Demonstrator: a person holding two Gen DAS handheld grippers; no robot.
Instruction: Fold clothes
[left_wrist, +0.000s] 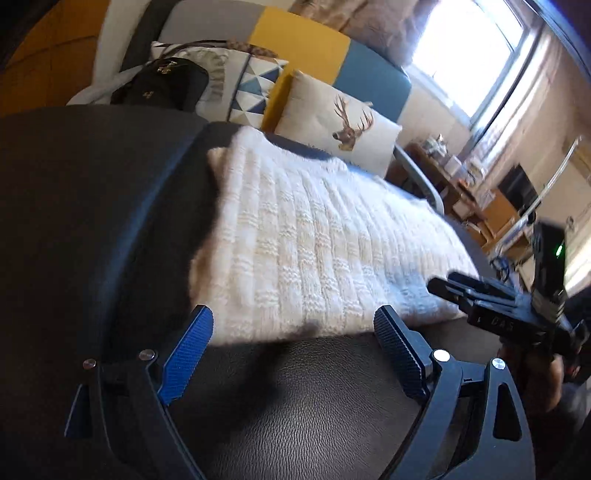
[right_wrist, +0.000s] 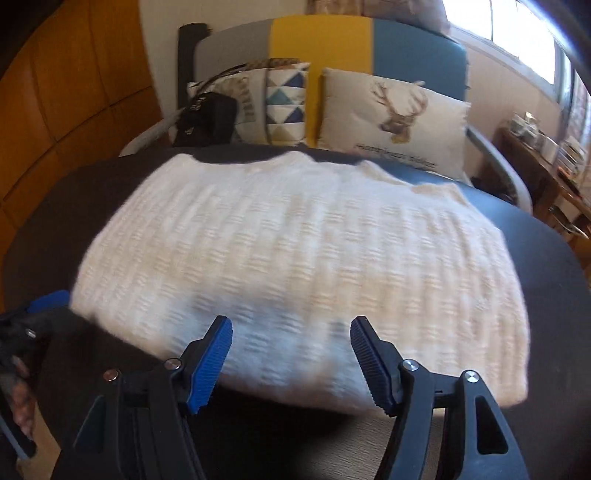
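Sweater (right_wrist: 295, 258) folded on table (left_wrist: 314, 387) | cushion (right_wrist: 395, 118) text unreadable | both tools empty

Your near table edge (right_wrist: 280, 443) is open; the white sweater (right_wrist: 295, 258) fills the middle, cushions (right_wrist: 399, 118) and bag (right_wrist: 207, 118) wall the back.
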